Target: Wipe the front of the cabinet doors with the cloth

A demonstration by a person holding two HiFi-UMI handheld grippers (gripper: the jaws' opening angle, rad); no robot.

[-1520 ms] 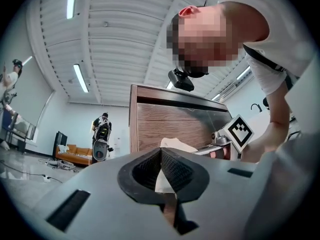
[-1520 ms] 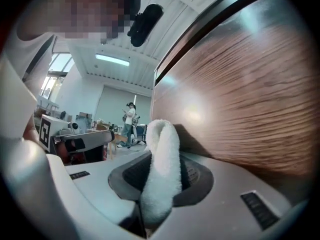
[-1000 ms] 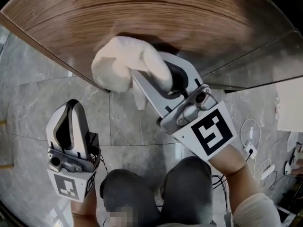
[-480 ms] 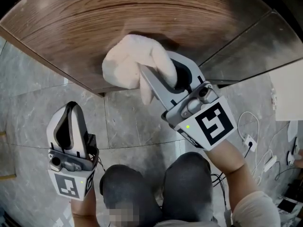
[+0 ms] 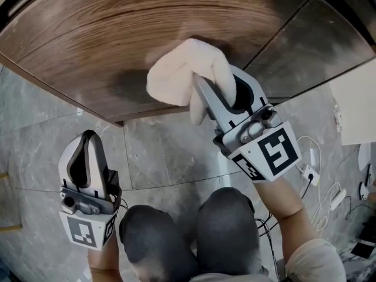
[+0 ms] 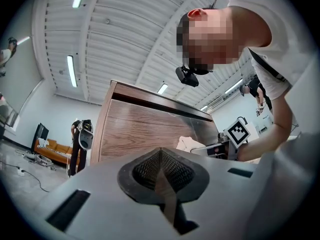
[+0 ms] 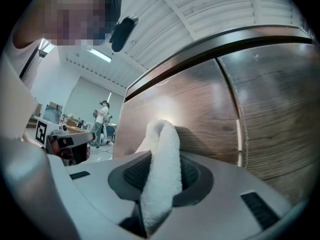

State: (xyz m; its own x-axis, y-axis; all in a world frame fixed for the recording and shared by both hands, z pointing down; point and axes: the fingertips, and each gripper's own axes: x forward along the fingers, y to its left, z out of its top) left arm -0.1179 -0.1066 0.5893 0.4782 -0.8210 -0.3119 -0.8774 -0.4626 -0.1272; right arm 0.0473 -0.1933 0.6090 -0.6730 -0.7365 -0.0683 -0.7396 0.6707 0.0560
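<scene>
Frame centre: my right gripper (image 5: 202, 94) pinches the white cloth (image 5: 179, 75) against the wooden cabinet door (image 5: 106, 34). Lower left, my left gripper (image 5: 88, 138) sits closed, empty. Friction while dragging could tug the cloth free.

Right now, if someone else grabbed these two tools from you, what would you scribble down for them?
Right hand-held gripper: shut on the cloth, which is pressed against the wooden cabinet door, near its lower edge.
Left hand-held gripper: shut, empty, held low, away from the cabinet.
Done: wiping is under way; no telling how much is covered.
Left: probably the rest of this door, then the neighbouring door.
</scene>
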